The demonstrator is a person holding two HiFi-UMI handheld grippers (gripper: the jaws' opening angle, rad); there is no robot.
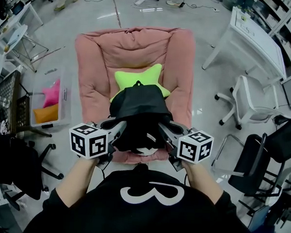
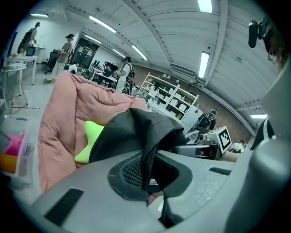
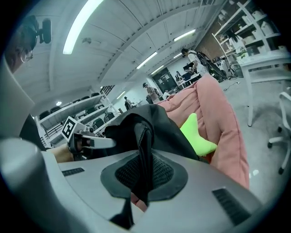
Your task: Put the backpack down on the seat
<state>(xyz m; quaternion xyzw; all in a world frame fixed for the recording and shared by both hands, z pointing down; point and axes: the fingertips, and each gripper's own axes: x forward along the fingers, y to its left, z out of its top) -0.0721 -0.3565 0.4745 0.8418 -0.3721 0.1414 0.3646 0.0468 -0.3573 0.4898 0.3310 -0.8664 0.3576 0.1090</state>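
Observation:
A black backpack (image 1: 138, 108) hangs between both grippers over the front of the pink padded seat (image 1: 134, 49). It hides the lower part of a lime-green star cushion (image 1: 137, 79) lying on the seat. My left gripper (image 1: 119, 126) is shut on a fold of the backpack's black fabric (image 2: 148, 154) at its left side. At the right side, my right gripper (image 1: 164, 128) is shut on another black fold (image 3: 142, 150). Whether the backpack's underside touches the seat I cannot tell. The cushion (image 2: 91, 136) and the seat (image 3: 218, 104) show behind the bag in both gripper views.
A clear bin (image 1: 49, 101) with pink and orange items stands left of the seat. A white office chair (image 1: 251, 102) and a black chair (image 1: 265, 159) stand at the right. A white table (image 1: 257, 34) is at the back right. Dark chairs (image 1: 9, 111) stand at the left.

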